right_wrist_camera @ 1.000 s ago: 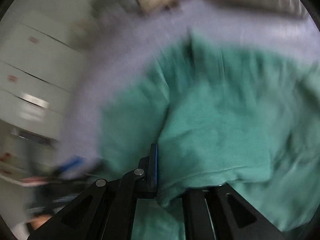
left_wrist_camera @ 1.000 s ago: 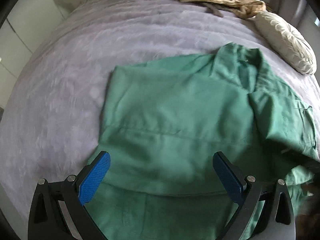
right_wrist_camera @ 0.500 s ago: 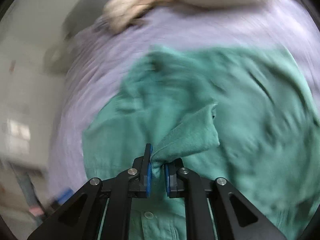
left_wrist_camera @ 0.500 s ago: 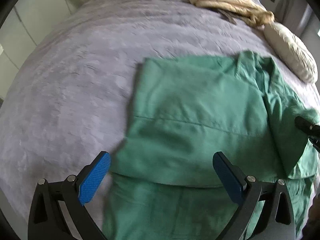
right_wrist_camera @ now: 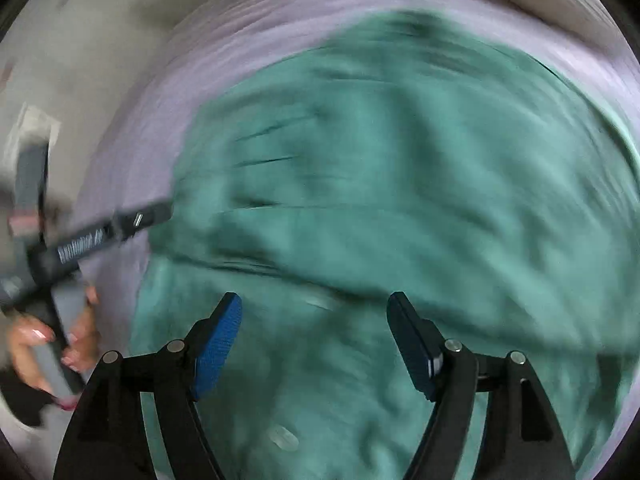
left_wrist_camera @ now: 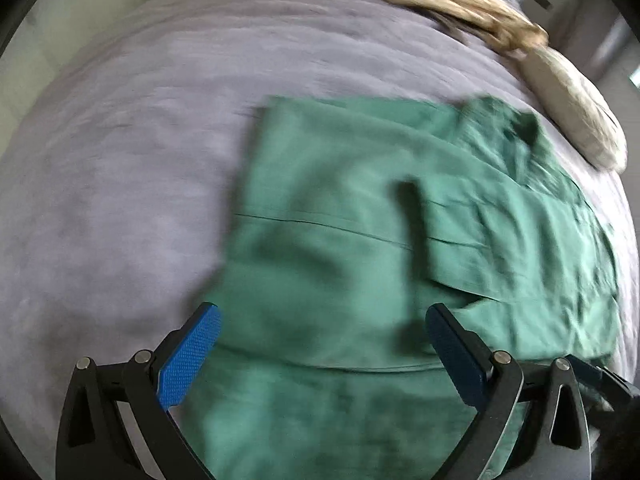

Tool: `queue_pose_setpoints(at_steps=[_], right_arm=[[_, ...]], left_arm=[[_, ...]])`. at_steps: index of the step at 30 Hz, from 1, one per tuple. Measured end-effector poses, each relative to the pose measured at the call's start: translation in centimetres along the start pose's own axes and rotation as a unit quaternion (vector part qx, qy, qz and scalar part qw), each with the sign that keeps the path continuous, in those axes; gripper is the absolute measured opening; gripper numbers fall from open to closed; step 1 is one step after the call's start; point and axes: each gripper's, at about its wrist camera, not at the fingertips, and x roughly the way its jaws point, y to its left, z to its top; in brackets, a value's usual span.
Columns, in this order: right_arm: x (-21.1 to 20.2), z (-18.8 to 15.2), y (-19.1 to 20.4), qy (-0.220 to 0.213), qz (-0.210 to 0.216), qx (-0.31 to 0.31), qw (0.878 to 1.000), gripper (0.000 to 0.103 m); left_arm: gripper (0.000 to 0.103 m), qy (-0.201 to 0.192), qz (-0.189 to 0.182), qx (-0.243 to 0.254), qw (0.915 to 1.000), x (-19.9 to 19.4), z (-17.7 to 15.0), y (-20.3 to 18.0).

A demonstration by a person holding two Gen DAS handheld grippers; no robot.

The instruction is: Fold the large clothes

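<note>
Both hand-held grippers agape, empty, over green shirt; right view motion-blurred

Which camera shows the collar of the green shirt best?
The left wrist view. There the collar shows at the far end of the shirt, a little blurred, near the pillow. The right wrist view is far too smeared: only a dark smudge at the shirt's far edge.

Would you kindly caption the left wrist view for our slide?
Open left gripper hovering over a partly folded green shirt on a purple bedspread.
</note>
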Motion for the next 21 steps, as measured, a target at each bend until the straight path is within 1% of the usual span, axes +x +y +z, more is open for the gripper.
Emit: queue_pose_setpoints(at_steps=[1,2,3,4,5,6,8,9,10,11,12,13,14,15,17,18,19,20,21], right_arm=[[-1.2,-0.5,-3.3,-0.005,0.003,0.060,0.998,0.078],[-1.8,-0.8,-5.3,-0.009,0.006,0.097,0.995,0.078],[-3.1,-1.5,-8.9,-0.019,0.014,0.161,0.987,0.078],[-4.0,-2.2,-11.3,-0.023,0.013,0.200,0.979,0.078],[-4.7,-2.5,-12.5,-0.023,0.010,0.222,0.975,0.078],[-5.9,-2.7,-14.3,-0.033,0.018,0.245,0.969,0.078],[-8.1,-2.4,-15.4,-0.069,0.045,0.237,0.968,0.078],[-9.5,-1.7,-15.5,-0.091,0.062,0.221,0.969,0.078],[-10.7,-0.7,-15.6,-0.111,0.065,0.203,0.971,0.078],[-11.3,0.0,-15.7,-0.123,0.056,0.192,0.972,0.078],[-11.9,1.5,-15.9,-0.134,0.022,0.175,0.975,0.078],[-12.1,2.6,-16.1,-0.136,-0.011,0.166,0.977,0.078],[-11.7,4.1,-16.6,-0.135,-0.042,0.159,0.977,0.078],[-10.7,6.1,-17.8,-0.130,-0.062,0.160,0.977,0.078],[-9.3,8.2,-19.4,-0.118,-0.066,0.173,0.975,0.078],[-7.7,9.5,-20.4,-0.105,-0.058,0.185,0.975,0.076],[-6.8,10.1,-21.3,-0.091,-0.052,0.193,0.976,0.068],[-5.3,10.8,-21.9,-0.068,-0.047,0.201,0.976,0.056],[-4.3,10.8,-22.1,-0.054,-0.043,0.201,0.977,0.011]], left_arm=[[0.102,0.006,-0.006,0.008,0.9999,0.6,0.1,-0.9],[0.102,0.012,-0.013,0.017,0.9997,1.3,0.3,-2.0],[0.102,0.012,-0.019,0.025,0.9994,1.6,0.7,-2.8],[0.102,0.008,-0.022,0.035,0.9991,1.9,1.1,-3.5],[0.102,-0.002,-0.019,0.047,0.9987,2.1,1.9,-4.3],[0.102,-0.009,-0.015,0.056,0.9982,2.3,2.4,-4.7],[0.102,-0.016,-0.007,0.071,0.9973,2.9,4.0,-5.3],[0.102,-0.017,-0.007,0.073,0.9971,3.1,4.5,-5.4],[0.102,-0.016,-0.009,0.075,0.9970,3.6,5.2,-5.6],[0.098,-0.014,-0.010,0.075,0.9971,3.8,5.7,-5.8],[0.083,-0.008,-0.015,0.074,0.9971,4.3,6.1,-5.9],[0.074,0.005,-0.018,0.075,0.9970,4.9,6.4,-6.0],[0.071,0.010,-0.020,0.073,0.9971,5.3,6.5,-6.0],[0.068,0.009,-0.020,0.071,0.9972,5.4,6.5,-6.2],[0.049,0.010,-0.027,0.074,0.9969,5.7,6.7,-6.4],[0.034,0.014,-0.036,0.073,0.9966,5.9,6.8,-6.5],[0.030,0.014,-0.030,0.073,0.9968,6.0,6.9,-6.7],[0.024,0.011,-0.025,0.076,0.9968,5.9,6.9,-6.8],[0.015,0.009,-0.021,0.076,0.9968,5.8,7.2,-6.8]])
